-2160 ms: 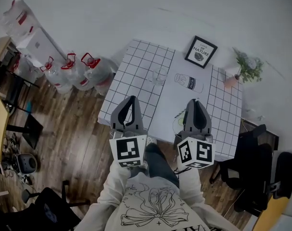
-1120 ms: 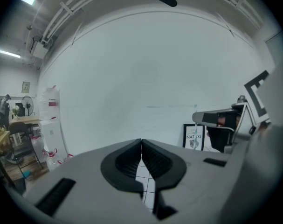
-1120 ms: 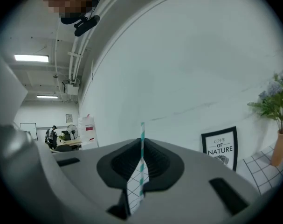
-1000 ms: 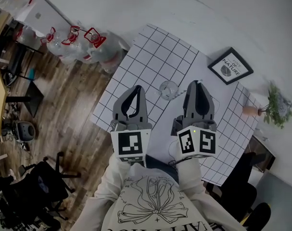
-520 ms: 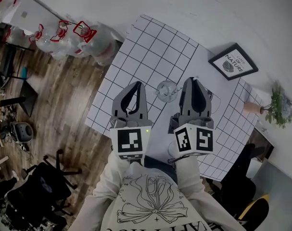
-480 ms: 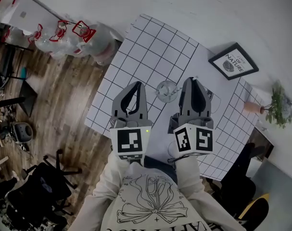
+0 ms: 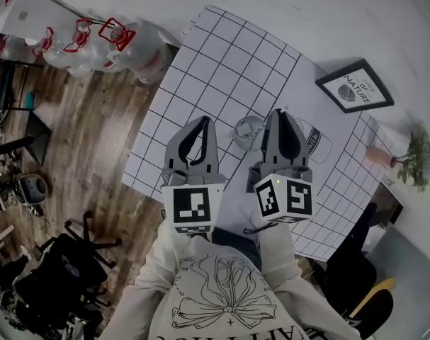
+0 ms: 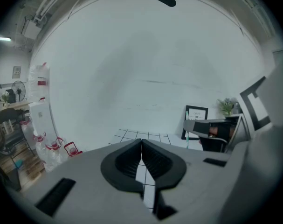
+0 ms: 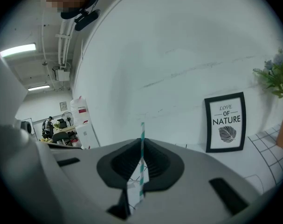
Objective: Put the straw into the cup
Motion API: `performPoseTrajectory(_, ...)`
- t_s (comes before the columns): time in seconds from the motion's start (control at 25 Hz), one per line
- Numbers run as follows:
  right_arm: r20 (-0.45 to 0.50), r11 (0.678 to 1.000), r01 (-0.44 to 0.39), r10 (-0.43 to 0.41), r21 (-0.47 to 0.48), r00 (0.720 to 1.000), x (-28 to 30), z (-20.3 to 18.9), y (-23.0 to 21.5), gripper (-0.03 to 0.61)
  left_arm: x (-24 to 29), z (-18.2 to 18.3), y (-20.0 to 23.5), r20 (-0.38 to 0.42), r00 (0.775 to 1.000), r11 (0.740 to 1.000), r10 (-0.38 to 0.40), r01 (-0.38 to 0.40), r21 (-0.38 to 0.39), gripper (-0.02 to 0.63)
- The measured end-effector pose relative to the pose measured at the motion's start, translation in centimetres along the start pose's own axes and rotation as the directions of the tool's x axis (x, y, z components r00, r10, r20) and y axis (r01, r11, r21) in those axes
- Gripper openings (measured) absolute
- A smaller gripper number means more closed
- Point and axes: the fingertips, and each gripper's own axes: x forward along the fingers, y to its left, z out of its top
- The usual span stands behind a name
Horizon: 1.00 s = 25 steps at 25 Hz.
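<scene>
Right gripper (image 9: 141,143) is clenched on the straw (image 9: 142,158), pads pinching it partway along. Left gripper (image 8: 141,143) is closed on nothing and hangs left of the cup. The cup (image 7: 248,131), clear glass, sits on the gridded table (image 7: 222,55). In the head view it's between the two grippers, just left of the right gripper's tip and nearer than the frame (image 7: 354,86).

We judge the step as carrying the straw to the cup; it's not in yet. To do it well we'd bring the straw's lower end right over the cup mouth and hold it upright. Then we'd sink it straight down until the end is inside the rim, and only then let go. Don't clip the rim, a light cup could tip.

In the right gripper view the straw's long axis runs vertical across the jaws. Its striped top end points up past the jaw tips and its lower end hangs below them.
</scene>
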Motion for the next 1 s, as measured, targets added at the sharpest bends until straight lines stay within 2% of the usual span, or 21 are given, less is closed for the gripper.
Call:
performPoseTrajectory(0.28, -0.058, 1.000, 0.027, -0.027, -0.012, 0.998, 1.2, -2.2, -0.1, 0.015, 0.4, -1.7, 0.9, -0.033, 0.999, 1.000, 0.001, -0.001, -0.012, 0.005)
performPoseTrajectory(0.6, -0.073, 0.998, 0.058, -0.060, -0.024, 0.996, 1.6, -2.4, -0.6, 0.021, 0.2, -1.9, 1.4, -0.036, 0.999, 1.000, -0.004, 0.003, -0.018, 0.005)
performPoseTrajectory(0.76, -0.053, 0.998, 0.054, -0.055, -0.014, 0.997, 1.1, -1.7, -0.4, 0.110, -0.1, -1.3, 1.4, -0.024, 1.000, 1.000, -0.013, 0.013, -0.018, 0.005)
performPoseTrajectory(1.0, 0.007, 0.996, 0.078, -0.078, -0.042, 0.997, -0.8, 0.9, 0.2, 0.118, -1.0, 1.5, 1.0, 0.036, 0.999, 0.999, -0.035, 0.035, -0.002, 0.005)
